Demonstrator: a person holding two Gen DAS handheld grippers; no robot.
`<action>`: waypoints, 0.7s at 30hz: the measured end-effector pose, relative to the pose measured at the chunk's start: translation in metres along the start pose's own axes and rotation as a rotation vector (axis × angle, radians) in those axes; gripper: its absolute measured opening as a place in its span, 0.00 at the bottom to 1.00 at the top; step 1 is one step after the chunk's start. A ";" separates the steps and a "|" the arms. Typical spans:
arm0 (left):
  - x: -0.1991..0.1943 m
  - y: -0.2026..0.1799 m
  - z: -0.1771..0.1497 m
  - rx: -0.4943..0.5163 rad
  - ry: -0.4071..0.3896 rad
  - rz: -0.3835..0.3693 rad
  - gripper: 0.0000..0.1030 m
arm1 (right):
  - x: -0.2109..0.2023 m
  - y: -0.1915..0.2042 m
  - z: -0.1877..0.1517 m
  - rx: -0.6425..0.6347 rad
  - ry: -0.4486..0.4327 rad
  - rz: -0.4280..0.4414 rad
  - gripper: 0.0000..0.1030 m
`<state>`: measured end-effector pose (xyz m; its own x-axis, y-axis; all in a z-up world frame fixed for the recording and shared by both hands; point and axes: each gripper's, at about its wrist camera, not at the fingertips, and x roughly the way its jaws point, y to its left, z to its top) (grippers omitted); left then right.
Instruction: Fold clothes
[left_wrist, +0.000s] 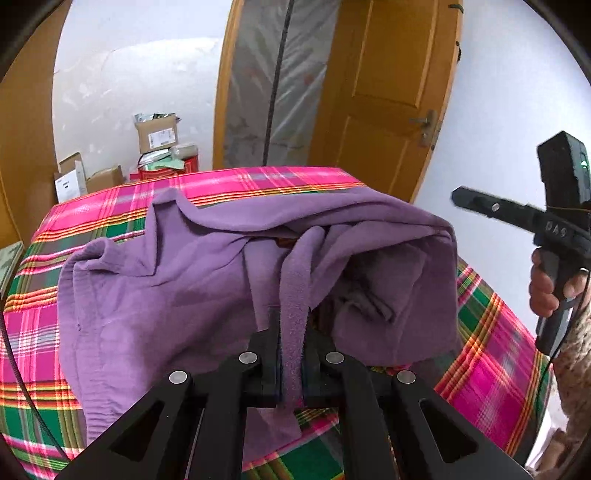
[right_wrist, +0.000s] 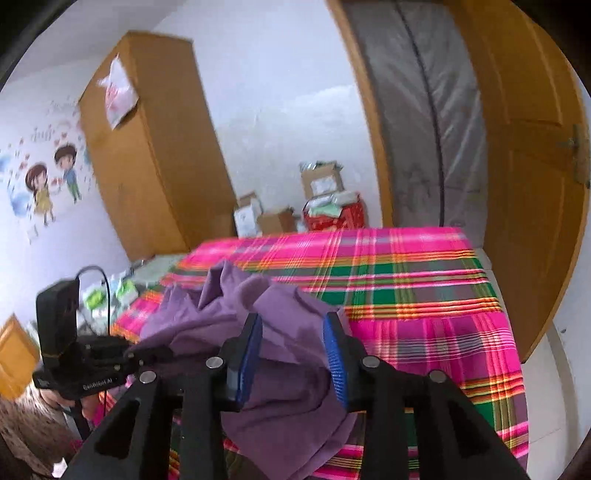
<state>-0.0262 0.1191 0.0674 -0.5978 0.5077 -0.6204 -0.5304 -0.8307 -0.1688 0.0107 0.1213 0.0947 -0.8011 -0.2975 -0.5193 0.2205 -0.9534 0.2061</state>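
Left wrist view: the left gripper (left_wrist: 291, 354) is clamped on a strip of the purple garment (left_wrist: 177, 288), which lies rumpled and partly doubled over across the near edge of the plaid-covered bed (left_wrist: 491, 354). Right wrist view: the right gripper (right_wrist: 293, 354) stands with jaws apart over the cloth, holding nothing — folding is judged unfinished, no flat, squared shape showing.

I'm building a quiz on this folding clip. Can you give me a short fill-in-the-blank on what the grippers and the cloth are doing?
1. The left gripper is shut on the ____ garment.
2. The right gripper has its jaws ____.
3. The garment lies on a ____ plaid cloth.

Missing words: purple; open; pink and green
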 end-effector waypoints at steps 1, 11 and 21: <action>0.000 -0.001 0.001 0.000 -0.002 -0.003 0.07 | 0.002 0.004 0.001 -0.022 0.010 -0.001 0.34; -0.003 0.001 -0.001 0.009 0.003 -0.006 0.07 | 0.036 0.009 -0.005 -0.117 0.119 -0.072 0.05; -0.014 0.005 -0.006 0.007 -0.001 0.008 0.07 | 0.029 -0.012 0.024 -0.089 0.029 -0.182 0.02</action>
<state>-0.0169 0.1067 0.0703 -0.6021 0.5015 -0.6212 -0.5298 -0.8331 -0.1590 -0.0291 0.1251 0.0971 -0.8159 -0.1204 -0.5655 0.1233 -0.9918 0.0333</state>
